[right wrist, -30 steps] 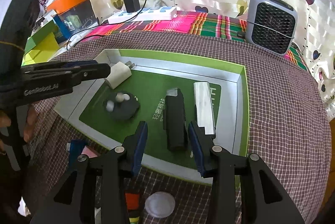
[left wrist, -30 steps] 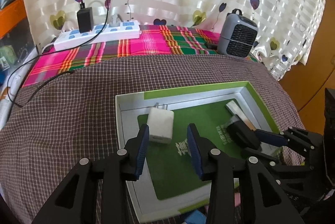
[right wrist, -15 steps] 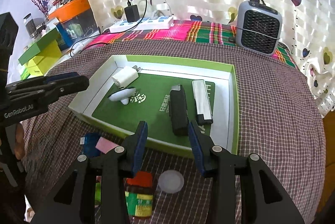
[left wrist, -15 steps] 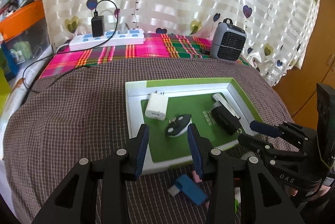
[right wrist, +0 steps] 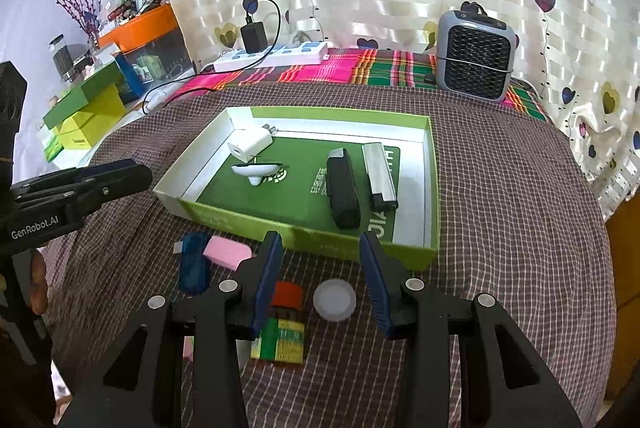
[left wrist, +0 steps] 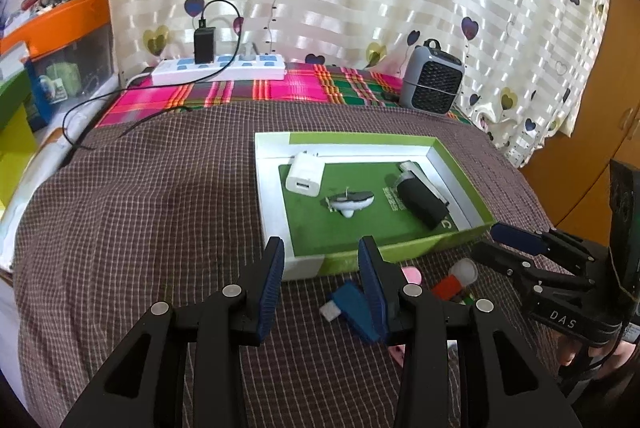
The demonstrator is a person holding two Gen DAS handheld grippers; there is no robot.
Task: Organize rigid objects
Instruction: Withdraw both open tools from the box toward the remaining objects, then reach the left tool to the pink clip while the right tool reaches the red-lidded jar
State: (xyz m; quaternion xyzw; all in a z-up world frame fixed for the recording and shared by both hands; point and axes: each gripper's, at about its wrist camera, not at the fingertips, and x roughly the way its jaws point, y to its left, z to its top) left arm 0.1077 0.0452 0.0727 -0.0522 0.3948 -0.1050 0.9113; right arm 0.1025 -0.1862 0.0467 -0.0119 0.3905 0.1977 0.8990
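A green and white tray lies on the checked cloth. It holds a white charger, a small whale figure, a black bar and a silver bar. In front of the tray lie a blue USB stick, a pink eraser, a white round cap and a red and green block. My left gripper and right gripper both hover open and empty above these loose items.
A grey fan heater and a white power strip with a black adapter stand at the back on a plaid cloth. Stacked green boxes and an orange-lidded bin sit at the left. A wooden cabinet is on the right.
Both grippers have pulled back and risen from over the tray. The whale figure now lies in the tray, and the loose items in front of it have come into view.
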